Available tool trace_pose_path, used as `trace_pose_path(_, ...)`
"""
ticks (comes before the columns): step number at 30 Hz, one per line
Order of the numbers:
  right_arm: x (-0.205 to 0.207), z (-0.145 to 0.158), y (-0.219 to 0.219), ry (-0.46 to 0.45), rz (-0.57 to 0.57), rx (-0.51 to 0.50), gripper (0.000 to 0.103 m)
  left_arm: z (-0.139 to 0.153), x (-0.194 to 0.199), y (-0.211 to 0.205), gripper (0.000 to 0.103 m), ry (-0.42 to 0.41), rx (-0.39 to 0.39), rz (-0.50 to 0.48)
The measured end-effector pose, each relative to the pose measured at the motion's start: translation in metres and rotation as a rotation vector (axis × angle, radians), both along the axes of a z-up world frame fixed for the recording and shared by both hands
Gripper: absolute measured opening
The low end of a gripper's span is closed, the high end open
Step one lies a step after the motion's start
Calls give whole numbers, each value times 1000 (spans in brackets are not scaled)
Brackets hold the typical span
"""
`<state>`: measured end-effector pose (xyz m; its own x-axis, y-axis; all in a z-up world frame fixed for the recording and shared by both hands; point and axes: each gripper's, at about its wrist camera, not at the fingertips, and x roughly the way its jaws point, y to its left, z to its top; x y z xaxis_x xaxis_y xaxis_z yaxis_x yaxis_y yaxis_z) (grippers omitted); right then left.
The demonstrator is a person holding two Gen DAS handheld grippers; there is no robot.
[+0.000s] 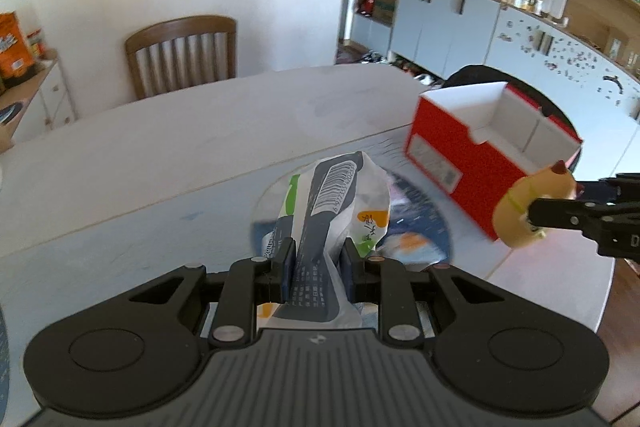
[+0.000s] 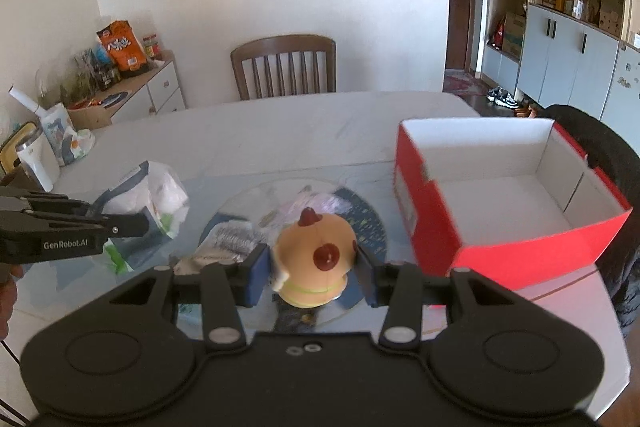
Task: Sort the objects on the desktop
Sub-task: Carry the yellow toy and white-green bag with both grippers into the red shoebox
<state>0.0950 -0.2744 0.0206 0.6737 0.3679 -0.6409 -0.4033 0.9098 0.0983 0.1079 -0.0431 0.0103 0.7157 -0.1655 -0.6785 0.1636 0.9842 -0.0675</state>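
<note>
My left gripper (image 1: 318, 263) is shut on a white, grey and green snack packet (image 1: 340, 199), held above the table; the packet also shows in the right wrist view (image 2: 156, 195). My right gripper (image 2: 312, 269) is shut on a tan toy figure with dark red spots (image 2: 316, 259), which also shows in the left wrist view (image 1: 532, 211) beside the box. An open red box with a white inside (image 2: 500, 187) stands on the table at the right, also in the left wrist view (image 1: 480, 143). It looks empty.
A round dark disc (image 2: 360, 223) with loose packets on it lies on the white table (image 2: 280, 131) below the grippers. A wooden chair (image 2: 284, 67) stands at the far side. A side cabinet with snack bags (image 2: 124, 47) is at the left.
</note>
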Motion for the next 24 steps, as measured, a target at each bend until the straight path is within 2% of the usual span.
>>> trace_pose_path(2, 5, 4, -10, -6, -8, 0, 45, 3, 6, -13, 22, -3, 14, -13)
trace_pose_path(16, 46, 10, -74, -2, -57, -6, 45, 12, 51, -98, 22, -1, -11, -99)
trace_pose_path(24, 67, 16, -103, -34, -59, -38, 45, 24, 69, -143, 22, -22, -7, -145)
